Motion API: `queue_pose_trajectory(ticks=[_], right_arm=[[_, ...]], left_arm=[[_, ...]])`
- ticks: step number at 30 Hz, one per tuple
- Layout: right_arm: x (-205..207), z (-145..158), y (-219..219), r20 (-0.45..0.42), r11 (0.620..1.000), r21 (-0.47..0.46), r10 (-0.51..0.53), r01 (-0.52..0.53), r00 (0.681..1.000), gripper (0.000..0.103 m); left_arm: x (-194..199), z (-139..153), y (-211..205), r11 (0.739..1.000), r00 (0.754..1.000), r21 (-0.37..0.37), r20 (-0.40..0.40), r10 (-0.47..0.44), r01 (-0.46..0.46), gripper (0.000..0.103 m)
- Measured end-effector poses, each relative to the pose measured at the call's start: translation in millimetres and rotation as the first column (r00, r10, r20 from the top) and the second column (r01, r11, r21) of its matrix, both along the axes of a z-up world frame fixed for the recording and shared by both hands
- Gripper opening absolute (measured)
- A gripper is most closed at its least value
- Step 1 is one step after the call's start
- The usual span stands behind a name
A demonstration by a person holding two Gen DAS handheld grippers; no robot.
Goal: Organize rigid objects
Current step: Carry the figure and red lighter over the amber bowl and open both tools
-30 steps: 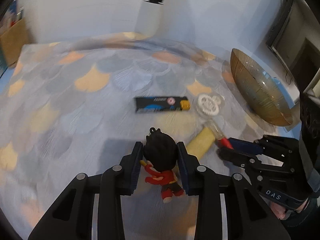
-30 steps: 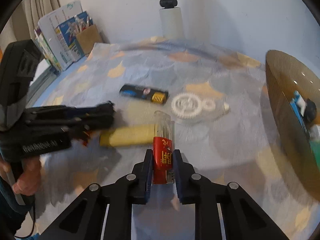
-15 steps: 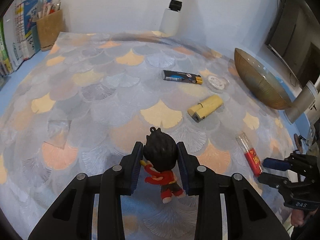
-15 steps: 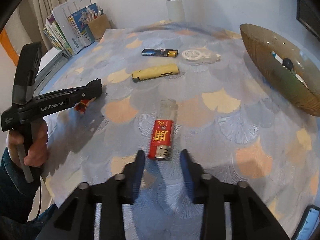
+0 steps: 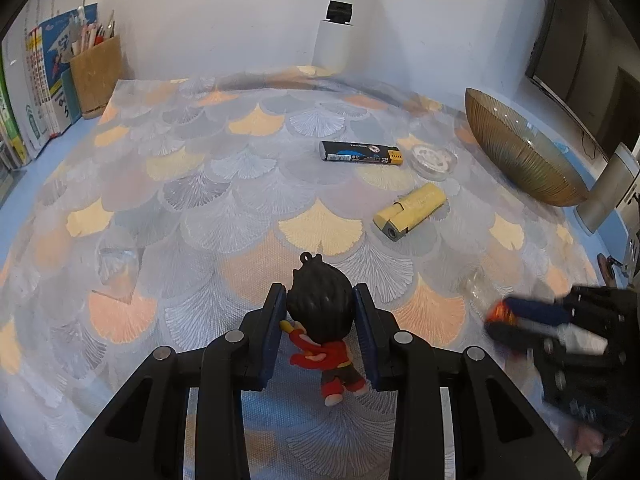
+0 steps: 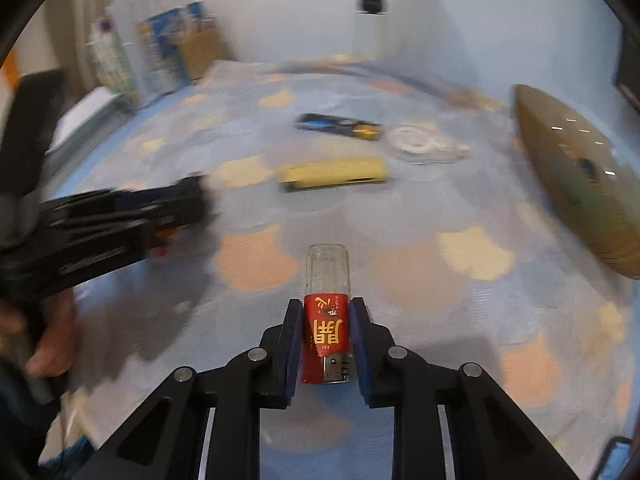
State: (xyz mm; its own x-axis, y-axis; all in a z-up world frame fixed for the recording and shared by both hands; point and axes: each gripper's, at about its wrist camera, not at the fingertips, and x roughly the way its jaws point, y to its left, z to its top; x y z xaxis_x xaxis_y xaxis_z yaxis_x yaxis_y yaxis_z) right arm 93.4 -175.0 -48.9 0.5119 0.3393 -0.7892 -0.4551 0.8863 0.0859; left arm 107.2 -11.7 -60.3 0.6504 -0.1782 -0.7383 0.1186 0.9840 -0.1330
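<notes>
My left gripper (image 5: 320,300) is shut on a small figurine (image 5: 322,320) with black hair and red clothes, held above the cloth. My right gripper (image 6: 325,314) is shut on a red lighter (image 6: 326,336) with a clear end; it shows blurred at the lower right of the left wrist view (image 5: 516,320). A black lighter (image 5: 360,153), a yellow lighter (image 5: 410,211) and a clear tape dispenser (image 5: 434,157) lie on the patterned cloth. A brown glass bowl (image 5: 524,156) stands at the right with small items inside (image 6: 584,164).
Books (image 5: 24,92) and a brown pen holder (image 5: 96,74) stand at the far left. A white post (image 5: 336,36) rises at the back edge. A monitor (image 5: 584,56) is at the far right. My left gripper appears blurred in the right wrist view (image 6: 120,216).
My right gripper, open behind the red lighter half a second ago, has closed on it and lifted it. My left gripper has stayed shut on the figurine and pulled back.
</notes>
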Motion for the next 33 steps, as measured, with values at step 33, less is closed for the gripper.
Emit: queue_pose_trajectory(ticks=[33], right_arm=[[99, 120, -277, 0.089, 0.841, 0.056, -0.541, 0.538, 0.836, 0.023]], left_arm=[[141, 97, -229, 0.941, 0.941, -0.062, 0.086, -0.328, 0.334, 0.03]])
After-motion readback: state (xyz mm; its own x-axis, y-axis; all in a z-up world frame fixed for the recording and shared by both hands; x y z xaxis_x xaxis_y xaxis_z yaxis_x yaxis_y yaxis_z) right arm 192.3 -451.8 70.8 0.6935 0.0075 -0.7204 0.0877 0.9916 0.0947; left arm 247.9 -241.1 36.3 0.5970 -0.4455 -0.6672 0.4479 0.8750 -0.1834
